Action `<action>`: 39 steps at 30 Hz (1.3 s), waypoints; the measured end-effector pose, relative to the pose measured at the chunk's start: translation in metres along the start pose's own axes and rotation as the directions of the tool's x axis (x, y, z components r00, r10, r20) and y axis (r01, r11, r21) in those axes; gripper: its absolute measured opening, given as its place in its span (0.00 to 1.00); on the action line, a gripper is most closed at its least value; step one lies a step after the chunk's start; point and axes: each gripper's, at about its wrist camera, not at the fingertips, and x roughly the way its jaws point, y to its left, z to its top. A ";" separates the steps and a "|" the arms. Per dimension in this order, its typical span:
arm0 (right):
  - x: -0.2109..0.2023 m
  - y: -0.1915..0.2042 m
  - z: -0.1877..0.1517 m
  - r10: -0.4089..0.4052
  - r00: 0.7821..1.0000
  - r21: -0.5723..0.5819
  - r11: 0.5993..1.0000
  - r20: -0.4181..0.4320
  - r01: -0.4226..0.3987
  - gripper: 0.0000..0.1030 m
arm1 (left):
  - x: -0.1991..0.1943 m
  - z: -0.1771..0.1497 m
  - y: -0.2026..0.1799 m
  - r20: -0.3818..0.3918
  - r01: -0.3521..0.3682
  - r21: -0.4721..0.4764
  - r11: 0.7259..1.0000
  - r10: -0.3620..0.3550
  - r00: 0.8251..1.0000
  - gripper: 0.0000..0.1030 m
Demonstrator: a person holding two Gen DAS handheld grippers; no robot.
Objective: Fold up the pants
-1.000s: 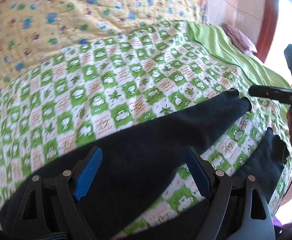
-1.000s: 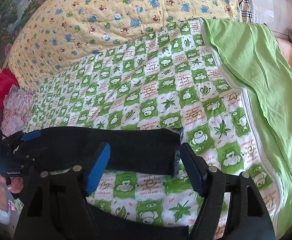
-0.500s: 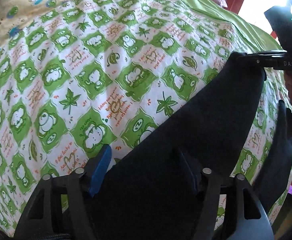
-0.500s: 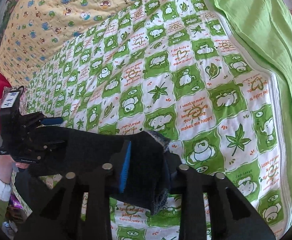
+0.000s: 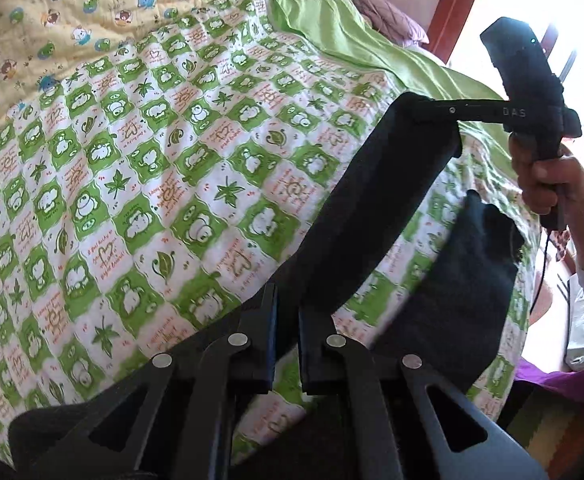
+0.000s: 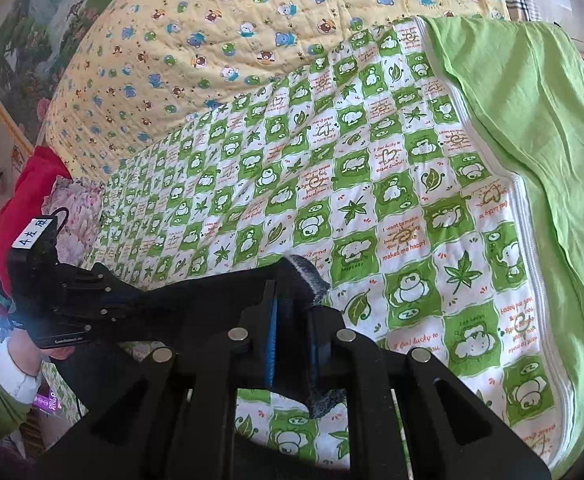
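Dark navy fabric is now being lifted off the bed: the pants [image 5: 376, 208], lying flat on the green-checked quilt [image 5: 140, 168] a second ago, are being held up by one leg, stretched between both tools, while the other leg [image 5: 464, 288] is trailing on the quilt. A first fold is probably being prepared. The left gripper [image 5: 286, 308] jaws are being kept clenched near the waist; the right gripper [image 6: 292, 300] jaws are being kept clamped on the hem.
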 end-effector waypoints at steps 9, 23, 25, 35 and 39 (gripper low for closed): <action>-0.026 -0.005 -0.056 0.012 1.000 -0.051 0.999 0.001 -0.012 0.13 | -0.027 -0.052 -0.062 0.075 0.046 -0.059 0.997 -0.041 0.996 0.06; -0.068 -0.001 -0.109 0.011 0.996 -0.158 0.987 0.092 0.004 0.06 | -0.019 -0.092 -0.082 0.104 0.091 -0.144 0.985 -0.077 0.992 0.06; -0.072 0.003 -0.117 0.006 0.996 -0.166 0.986 0.093 0.010 0.05 | -0.020 -0.096 -0.084 0.107 0.093 -0.147 0.985 -0.077 0.991 0.06; -0.078 0.004 -0.149 -0.040 0.998 -0.180 0.983 0.053 0.049 0.02 | -0.021 -0.111 -0.097 0.114 0.095 -0.147 0.985 -0.078 0.990 0.06; -0.083 0.005 -0.153 -0.049 0.997 -0.177 0.982 0.060 0.059 0.02 | -0.020 -0.118 -0.102 0.110 0.088 -0.133 0.987 -0.073 0.991 0.06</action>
